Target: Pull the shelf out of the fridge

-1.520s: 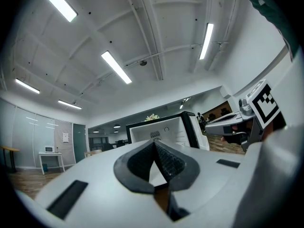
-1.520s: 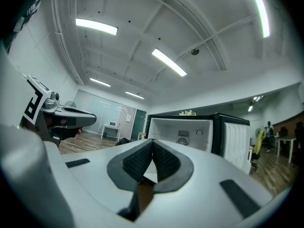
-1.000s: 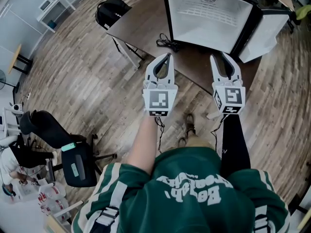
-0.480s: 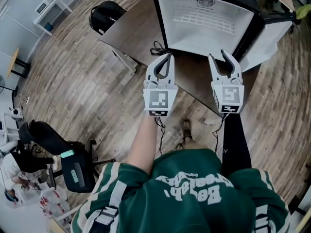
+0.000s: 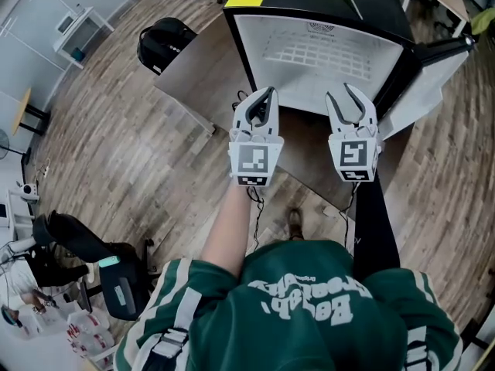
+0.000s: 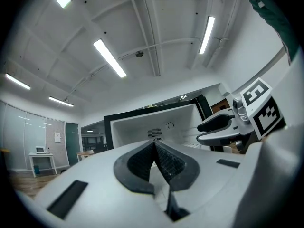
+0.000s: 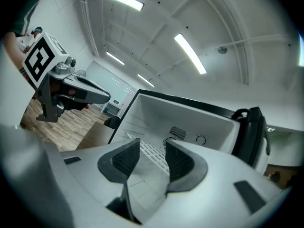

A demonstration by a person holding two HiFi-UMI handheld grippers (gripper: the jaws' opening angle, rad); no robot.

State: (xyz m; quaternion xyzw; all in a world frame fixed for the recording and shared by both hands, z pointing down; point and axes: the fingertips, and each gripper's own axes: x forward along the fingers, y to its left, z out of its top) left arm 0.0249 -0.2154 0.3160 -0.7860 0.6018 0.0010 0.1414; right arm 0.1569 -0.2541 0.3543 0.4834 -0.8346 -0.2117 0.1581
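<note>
A black mini fridge (image 5: 255, 22) stands with its door (image 5: 433, 68) swung to the right, showing a white interior. A white wire shelf (image 5: 309, 52) lies inside it. Both grippers hover side by side just in front of the opening, touching nothing. My left gripper (image 5: 266, 95) is shut, its pads (image 6: 166, 160) pressed together and empty. My right gripper (image 5: 344, 93) is open, nothing between its pads. In the right gripper view the shelf (image 7: 151, 152) shows through the gap of the right gripper (image 7: 152, 148), still some way off.
The fridge sits on a brown table (image 5: 193, 68) with a black cable (image 5: 246, 99) near its left corner. A black bag (image 5: 158, 41) lies left of the table. An office chair (image 5: 93, 246) stands on the wooden floor at lower left.
Both grippers have come closer to the fridge, and more of the fridge shows in the head view. The right jaws have spread wider.
</note>
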